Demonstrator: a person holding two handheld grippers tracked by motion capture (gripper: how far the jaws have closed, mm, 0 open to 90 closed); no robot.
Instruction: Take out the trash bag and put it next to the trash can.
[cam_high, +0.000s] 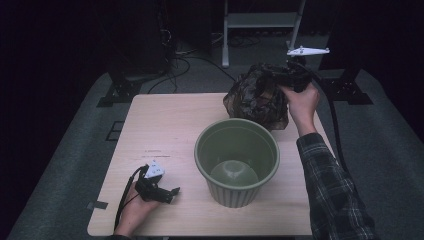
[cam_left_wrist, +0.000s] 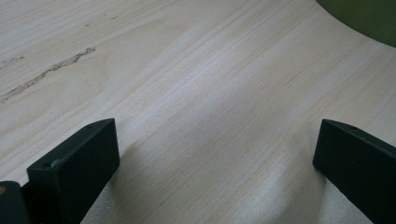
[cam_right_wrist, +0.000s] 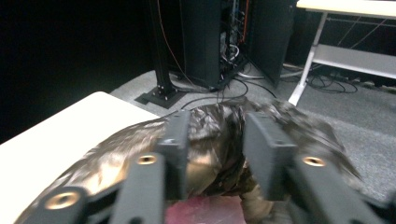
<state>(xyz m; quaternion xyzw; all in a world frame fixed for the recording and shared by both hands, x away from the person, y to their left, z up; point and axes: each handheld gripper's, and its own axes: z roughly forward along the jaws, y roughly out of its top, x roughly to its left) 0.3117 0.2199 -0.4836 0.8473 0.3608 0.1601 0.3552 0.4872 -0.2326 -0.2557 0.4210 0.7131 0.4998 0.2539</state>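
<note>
While no brand, label or legible writing shows anywhere, faint dark scuff marks (cam_high: 156, 152) at 9 o'clock of a green ribbed plastic bucket (cam_high: 236, 161) on a pale wood-grain table (cam_high: 165, 120). Camouflage cloth bundle (cam_high: 256, 97) at 12 o'clock of the bucket, at the far edge, between the right gripper (cam_right_wrist: 215, 140) jaws, part-way apart; pads pressing or not, impossible to tell. Left gripper (cam_left_wrist: 217, 154) at 8 o'clock, wide apart, holding nothing. Grey carpet, cables, dark equipment rack (cam_right_wrist: 205, 42) beyond.

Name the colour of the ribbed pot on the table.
Pale olive green; the pot shows best in the high view.
</note>
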